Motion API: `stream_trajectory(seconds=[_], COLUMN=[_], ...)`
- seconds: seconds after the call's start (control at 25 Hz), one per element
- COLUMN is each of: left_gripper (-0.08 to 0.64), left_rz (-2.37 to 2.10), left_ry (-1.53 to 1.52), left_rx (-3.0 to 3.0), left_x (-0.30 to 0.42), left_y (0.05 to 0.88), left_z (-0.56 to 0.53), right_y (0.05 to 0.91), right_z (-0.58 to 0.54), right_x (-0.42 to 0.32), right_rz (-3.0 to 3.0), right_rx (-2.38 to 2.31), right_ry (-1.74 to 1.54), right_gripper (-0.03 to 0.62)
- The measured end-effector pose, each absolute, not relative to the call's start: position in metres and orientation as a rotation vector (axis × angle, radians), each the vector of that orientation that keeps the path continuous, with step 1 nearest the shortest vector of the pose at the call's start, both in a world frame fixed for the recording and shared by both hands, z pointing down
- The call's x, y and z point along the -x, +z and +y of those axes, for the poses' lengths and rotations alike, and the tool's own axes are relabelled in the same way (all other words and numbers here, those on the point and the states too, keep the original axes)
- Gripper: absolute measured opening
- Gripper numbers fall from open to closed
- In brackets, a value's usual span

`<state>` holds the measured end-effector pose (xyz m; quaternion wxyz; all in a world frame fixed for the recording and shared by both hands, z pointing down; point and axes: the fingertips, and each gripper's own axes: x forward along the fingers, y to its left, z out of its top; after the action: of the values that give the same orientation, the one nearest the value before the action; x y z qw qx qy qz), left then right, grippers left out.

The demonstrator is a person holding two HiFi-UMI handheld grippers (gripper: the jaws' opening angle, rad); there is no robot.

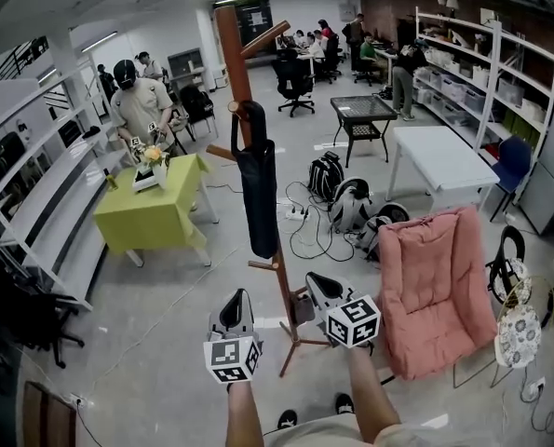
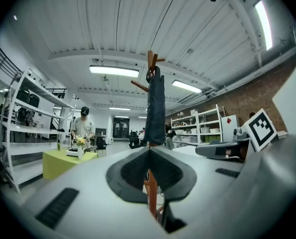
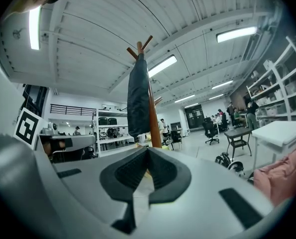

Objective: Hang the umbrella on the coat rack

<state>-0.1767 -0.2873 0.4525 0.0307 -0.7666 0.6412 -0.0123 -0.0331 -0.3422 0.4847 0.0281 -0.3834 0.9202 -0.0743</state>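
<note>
A dark folded umbrella hangs by its handle from a side peg of the brown wooden coat rack and drops straight down along the pole. Neither gripper touches it. My left gripper and right gripper sit side by side in front of the rack's base, both pointing level at it. In the left gripper view the jaws are pressed together with nothing between them, and the umbrella hangs beyond. The right gripper's jaws are also together and empty, facing the umbrella and the pole.
A pink folding chair stands close on the right. Backpacks and cables lie behind the rack. A green-covered table with a person behind it is at the left, along white shelving. A white table stands at back right.
</note>
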Motion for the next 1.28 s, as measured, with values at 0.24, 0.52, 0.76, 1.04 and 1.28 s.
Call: stream_trajectory(seconds=[0.24, 0.52, 0.76, 1.04, 1.28], left_gripper=[0.006, 0.006, 0.006, 0.006, 0.006], left_rz=[1.965, 1.928, 1.882, 1.901, 1.919], left_ry=[-0.037, -0.085, -0.052, -0.056, -0.097], left_rx=[2.381, 2.424, 2.434, 2.428, 2.428], left_x=[0.178, 0.173, 0.165, 0.174, 0.179], left_y=[0.456, 0.465, 0.461, 0.463, 0.468], left_z=[-0.289, -0.294, -0.291, -0.289, -0.29], right_y=[0.488, 0.489, 0.492, 0.49, 0.487], right_z=[-0.342, -0.341, -0.341, -0.341, -0.34], right_x=[0.029, 0.028, 0.025, 0.033, 0.04], right_rz=[2.838, 2.802, 2.81, 2.836, 2.86], right_rx=[1.204, 1.216, 1.228, 1.218, 1.209], right_ry=[-0.229, -0.242, -0.239, -0.219, -0.17], right_gripper=[0.005, 0.005, 0.005, 0.005, 0.005])
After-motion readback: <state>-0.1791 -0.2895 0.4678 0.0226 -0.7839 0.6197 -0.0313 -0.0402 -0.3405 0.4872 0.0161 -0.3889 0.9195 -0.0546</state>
